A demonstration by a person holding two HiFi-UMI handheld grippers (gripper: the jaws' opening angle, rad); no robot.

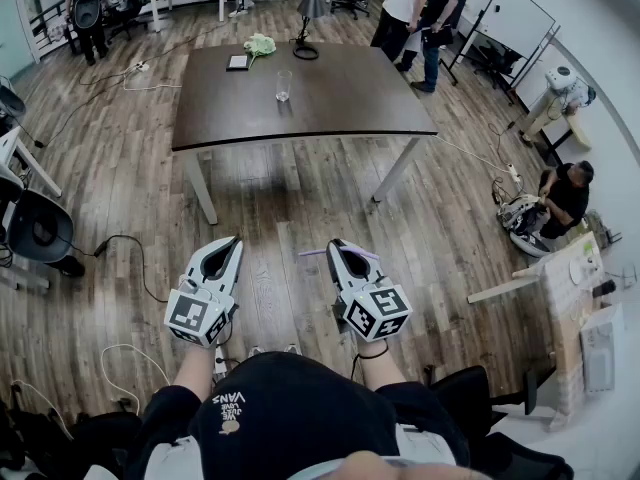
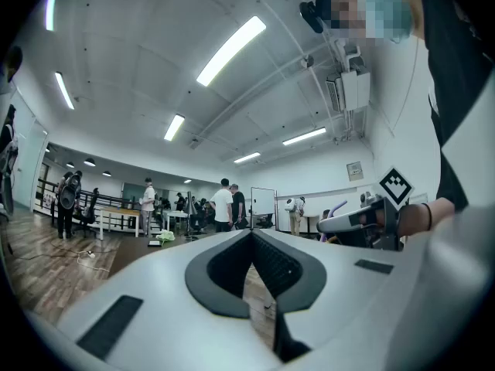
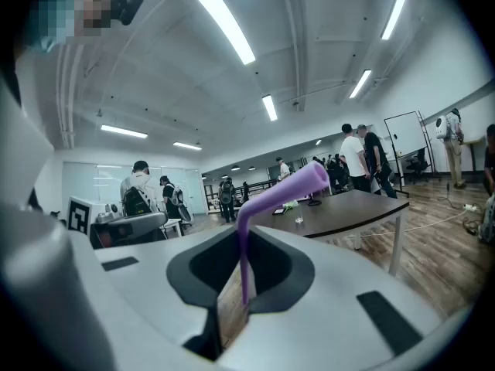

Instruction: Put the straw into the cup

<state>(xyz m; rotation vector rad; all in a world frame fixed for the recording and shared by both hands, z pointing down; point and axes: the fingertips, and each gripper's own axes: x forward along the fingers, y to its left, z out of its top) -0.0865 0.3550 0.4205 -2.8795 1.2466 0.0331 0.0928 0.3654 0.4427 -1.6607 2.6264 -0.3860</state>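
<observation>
A clear cup point(image 1: 283, 85) stands near the middle of a dark table point(image 1: 340, 103) some way ahead of me; in the right gripper view the cup point(image 3: 299, 221) is a small far-off shape. My right gripper point(image 1: 336, 245) point(image 3: 241, 234) is shut on a purple bendy straw point(image 1: 310, 253) point(image 3: 282, 192), whose lower end sits between the pads while the bent top leans right. Beside it, my left gripper point(image 1: 234, 242) point(image 2: 251, 234) is shut with nothing in it. Both are held level over the wooden floor, well short of the table.
On the table's far side lie a black pad point(image 1: 238, 62), a green-white bundle point(image 1: 260, 44) and a lamp base point(image 1: 304, 50). People point(image 1: 415, 8) stand behind it. A person point(image 1: 565, 193) crouches at right. An office chair point(image 1: 40, 230) and cables point(image 1: 125, 243) are at left.
</observation>
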